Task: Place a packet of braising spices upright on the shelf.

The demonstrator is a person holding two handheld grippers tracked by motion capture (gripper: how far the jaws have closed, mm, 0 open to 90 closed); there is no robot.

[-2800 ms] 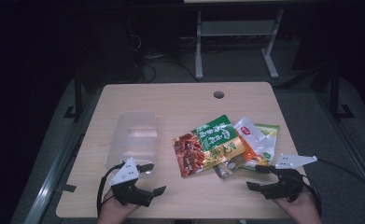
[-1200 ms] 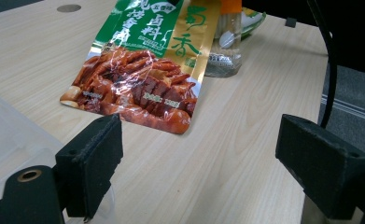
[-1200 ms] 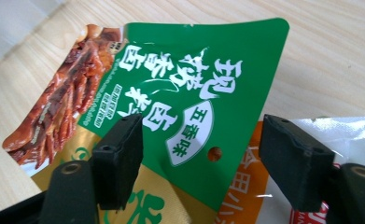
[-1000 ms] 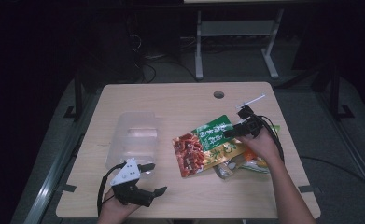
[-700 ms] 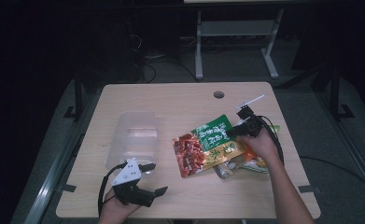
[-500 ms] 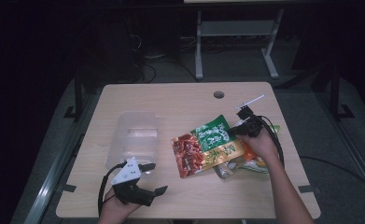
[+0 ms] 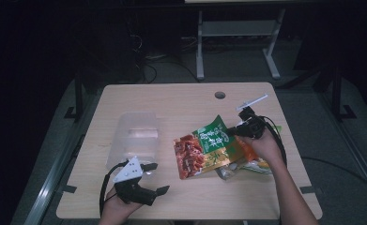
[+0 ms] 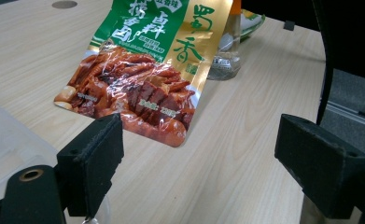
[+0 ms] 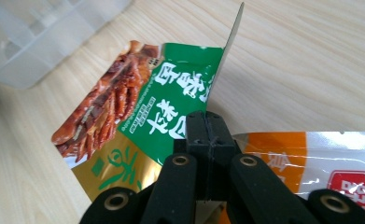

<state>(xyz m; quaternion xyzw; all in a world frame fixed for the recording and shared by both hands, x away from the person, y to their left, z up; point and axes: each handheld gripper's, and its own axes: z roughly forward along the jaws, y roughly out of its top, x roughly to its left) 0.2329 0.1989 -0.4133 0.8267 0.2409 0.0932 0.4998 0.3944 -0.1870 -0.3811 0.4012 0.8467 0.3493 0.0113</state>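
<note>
A green, gold and red snack packet (image 7: 204, 150) lies at the table's middle right, its upper end raised. My right gripper (image 7: 237, 130) has just been closing and is now shut on that packet's top edge (image 9: 138, 107), which stands pinched between the pads (image 9: 207, 126). My left gripper (image 7: 158, 178) rests near the front left edge, open and with nothing in it. In the left gripper view its jaws (image 8: 217, 158) frame the packet (image 8: 138, 79) from a distance.
A clear plastic container (image 7: 134, 138) stands at the middle left, just beyond my left gripper. An orange packet (image 7: 251, 157) and other packets lie under and beside the held one. A round hole (image 7: 220, 95) sits at the table's far side.
My right hand came from the front right edge to the packets, and its jaws closed on the green packet, whose top end has lifted slightly. The left gripper has stayed put.
</note>
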